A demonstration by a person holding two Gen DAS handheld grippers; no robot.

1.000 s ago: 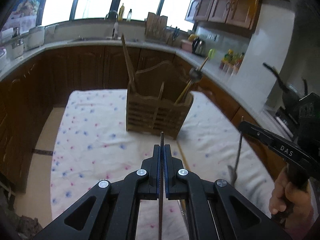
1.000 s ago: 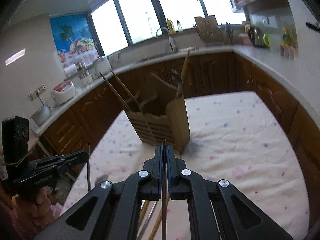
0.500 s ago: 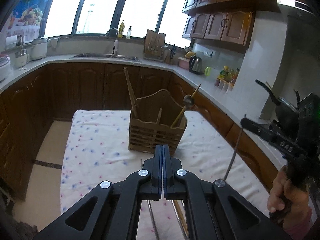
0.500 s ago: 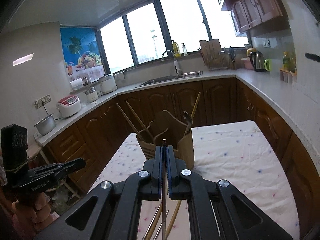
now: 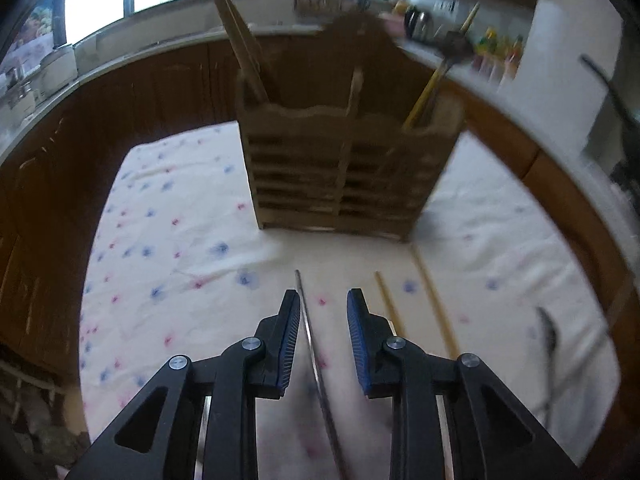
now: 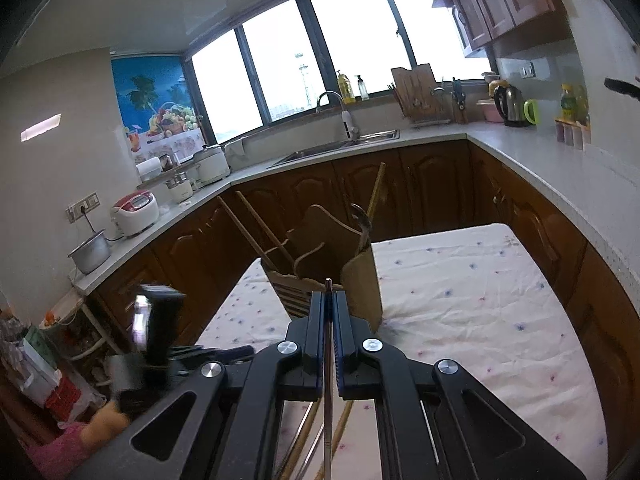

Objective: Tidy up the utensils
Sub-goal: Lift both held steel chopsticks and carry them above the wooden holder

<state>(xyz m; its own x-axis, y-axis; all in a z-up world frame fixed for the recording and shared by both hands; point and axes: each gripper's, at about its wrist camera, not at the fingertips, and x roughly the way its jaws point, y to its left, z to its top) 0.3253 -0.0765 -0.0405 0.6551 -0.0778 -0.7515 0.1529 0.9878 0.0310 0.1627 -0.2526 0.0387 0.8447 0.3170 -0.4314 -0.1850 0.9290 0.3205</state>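
Observation:
A wooden utensil holder (image 5: pixel 344 168) stands on the flowered tablecloth (image 5: pixel 168 248), with chopsticks (image 5: pixel 236 28) in its left compartment and a spoon (image 5: pixel 448 60) in its right. My left gripper (image 5: pixel 323 312) is open low over the cloth, with a thin metal utensil (image 5: pixel 316 352) lying between its fingers. Two wooden chopsticks (image 5: pixel 432 304) lie on the cloth to its right. My right gripper (image 6: pixel 329 312) is shut on a thin metal utensil handle (image 6: pixel 328 380), held up in front of the holder (image 6: pixel 320 276).
Dark wood cabinets and a pale countertop (image 6: pixel 540 160) wrap around the table. A sink (image 6: pixel 340 148), rice cooker (image 6: pixel 134 212) and kettle (image 6: pixel 512 104) sit on the counter. The hand with the left gripper (image 6: pixel 156 340) shows at the right wrist view's lower left.
My left gripper has opened and dropped low toward the cloth, close to the holder. My right gripper has risen, still shut on its utensil.

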